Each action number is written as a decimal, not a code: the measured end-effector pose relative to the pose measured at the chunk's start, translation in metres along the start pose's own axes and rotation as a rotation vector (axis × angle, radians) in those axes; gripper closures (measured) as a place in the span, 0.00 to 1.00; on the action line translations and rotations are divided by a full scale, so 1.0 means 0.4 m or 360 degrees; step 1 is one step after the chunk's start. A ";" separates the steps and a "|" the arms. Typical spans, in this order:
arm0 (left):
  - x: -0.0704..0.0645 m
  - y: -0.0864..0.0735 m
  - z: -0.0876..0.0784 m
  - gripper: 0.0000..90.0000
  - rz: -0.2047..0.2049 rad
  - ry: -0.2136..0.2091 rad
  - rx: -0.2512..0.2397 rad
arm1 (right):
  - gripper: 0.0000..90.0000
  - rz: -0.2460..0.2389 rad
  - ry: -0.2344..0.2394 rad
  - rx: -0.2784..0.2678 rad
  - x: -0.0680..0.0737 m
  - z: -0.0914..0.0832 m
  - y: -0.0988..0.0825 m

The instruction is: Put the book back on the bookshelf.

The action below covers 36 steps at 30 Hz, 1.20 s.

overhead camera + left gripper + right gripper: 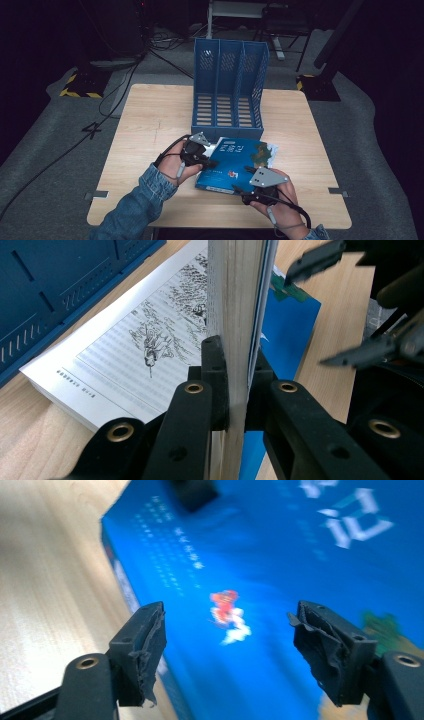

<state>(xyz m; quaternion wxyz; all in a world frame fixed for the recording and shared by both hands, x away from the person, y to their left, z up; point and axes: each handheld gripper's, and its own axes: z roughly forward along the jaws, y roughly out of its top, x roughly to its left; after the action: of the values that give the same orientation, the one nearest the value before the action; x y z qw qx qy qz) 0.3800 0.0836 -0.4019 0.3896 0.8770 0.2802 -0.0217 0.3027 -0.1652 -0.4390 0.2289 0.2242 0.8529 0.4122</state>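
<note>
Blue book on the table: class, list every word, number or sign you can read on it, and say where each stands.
Blue book front cover: large white characters near the top, too blurred to read.
Front cover, left side: a column of small white print, too small to read.
Open printed page in the left gripper view: lines of text beside ink drawings, too small to read.
Blue file rack: no text.

Book on table, file rack just behind; left tool at its left edge, right tool at near edge
</note>
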 end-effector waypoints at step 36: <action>0.002 -0.005 0.020 0.93 -0.0174 -0.0156 0.0010 | 0.00 -0.0554 -0.0482 0.0052 0.117 0.159 -0.063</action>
<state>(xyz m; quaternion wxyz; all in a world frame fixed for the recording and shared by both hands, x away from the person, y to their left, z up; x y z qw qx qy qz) 0.3811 0.0795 -0.4088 0.3984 0.8595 0.3083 -0.0868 0.2972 -0.1144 -0.5040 0.4182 0.1368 0.8413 0.3141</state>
